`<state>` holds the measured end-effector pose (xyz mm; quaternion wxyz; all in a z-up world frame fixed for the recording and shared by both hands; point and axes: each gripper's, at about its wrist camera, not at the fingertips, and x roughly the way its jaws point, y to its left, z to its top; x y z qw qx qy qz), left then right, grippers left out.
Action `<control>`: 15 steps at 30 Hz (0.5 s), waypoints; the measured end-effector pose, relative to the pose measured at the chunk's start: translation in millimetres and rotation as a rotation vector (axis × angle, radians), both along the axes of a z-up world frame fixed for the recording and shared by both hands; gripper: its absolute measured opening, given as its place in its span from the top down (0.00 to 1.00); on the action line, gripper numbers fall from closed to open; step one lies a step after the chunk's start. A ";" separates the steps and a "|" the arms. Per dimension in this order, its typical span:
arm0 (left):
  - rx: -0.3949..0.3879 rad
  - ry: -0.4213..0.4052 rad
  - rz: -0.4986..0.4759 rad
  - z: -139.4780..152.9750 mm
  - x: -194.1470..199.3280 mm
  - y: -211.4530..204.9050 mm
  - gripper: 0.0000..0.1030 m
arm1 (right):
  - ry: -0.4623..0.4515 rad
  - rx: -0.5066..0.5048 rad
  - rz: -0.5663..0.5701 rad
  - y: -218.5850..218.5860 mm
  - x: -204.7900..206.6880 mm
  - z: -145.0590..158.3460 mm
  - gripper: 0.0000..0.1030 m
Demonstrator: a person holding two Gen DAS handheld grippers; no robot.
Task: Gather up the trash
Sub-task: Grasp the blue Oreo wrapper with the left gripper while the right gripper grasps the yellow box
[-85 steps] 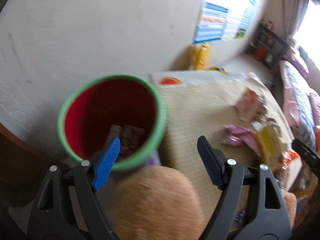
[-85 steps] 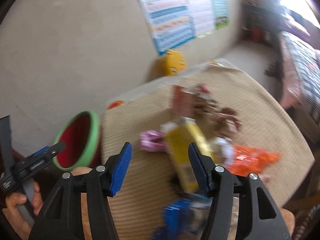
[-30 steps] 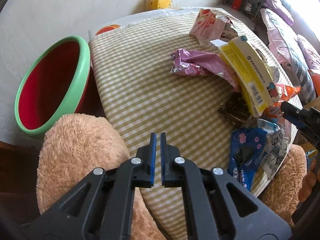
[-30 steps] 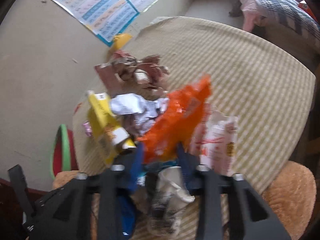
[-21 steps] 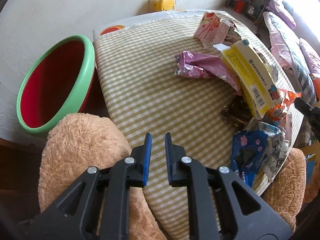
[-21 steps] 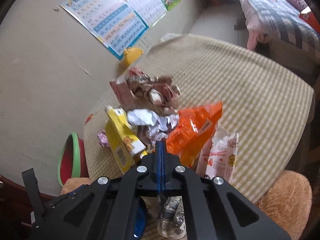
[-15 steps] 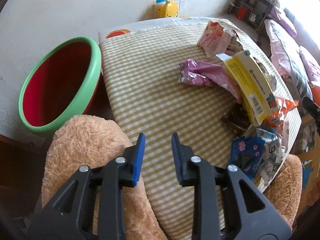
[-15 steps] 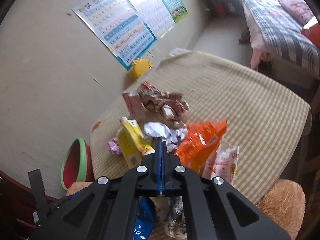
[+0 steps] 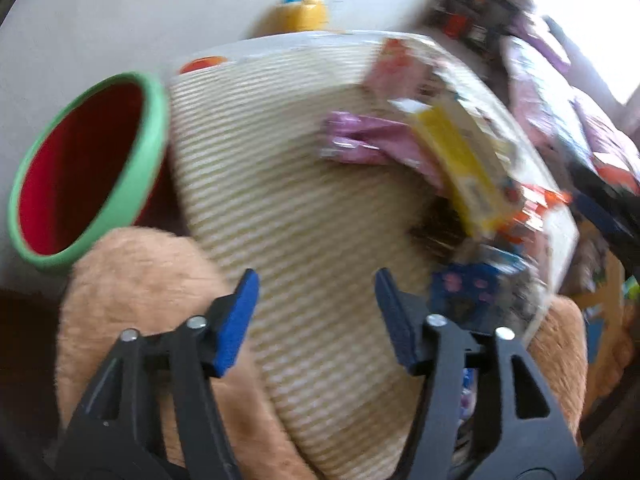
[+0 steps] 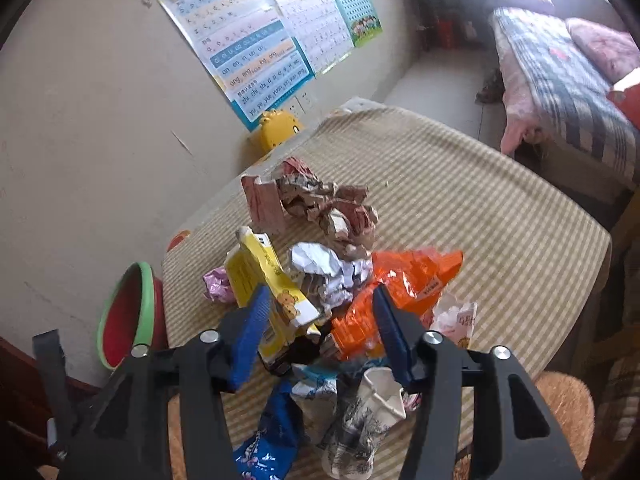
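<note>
Beside the checked table [image 10: 500, 216], the bin [image 9: 86, 168] shows nothing inside; both grippers opening, empty.

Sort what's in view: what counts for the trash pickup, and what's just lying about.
For the job:
- yellow carton
- orange wrapper
- pink wrapper
- crumpled white paper
- blue packet
- red bin

Just lying about:
- wall posters
- yellow toy
- bed

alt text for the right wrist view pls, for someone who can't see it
The right tool, its blue-padded jaws opening and gripping nothing, hangs over a heap of trash on a checked table: a yellow carton, an orange wrapper, crumpled white paper and a blue packet. A green-rimmed red bin stands beside the table at left.
</note>
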<state>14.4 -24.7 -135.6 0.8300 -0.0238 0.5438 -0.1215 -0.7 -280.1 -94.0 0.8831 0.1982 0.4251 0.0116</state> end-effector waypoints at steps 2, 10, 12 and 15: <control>-0.011 0.022 -0.095 -2.2 -6.6 -20.3 0.38 | 0.006 -0.003 -0.001 0.2 1.3 -2.1 0.49; 0.105 0.107 -0.396 -38.2 -36.3 -99.4 0.57 | 0.015 -0.014 -0.050 -12.5 -3.5 -5.5 0.48; 0.099 0.141 -0.397 -44.6 -35.3 -99.5 0.70 | 0.012 -0.029 -0.043 -11.1 -3.4 -4.4 0.48; 0.062 0.121 -0.340 -36.4 -28.6 -86.0 0.80 | 0.019 -0.039 -0.016 -3.6 0.3 -5.3 0.48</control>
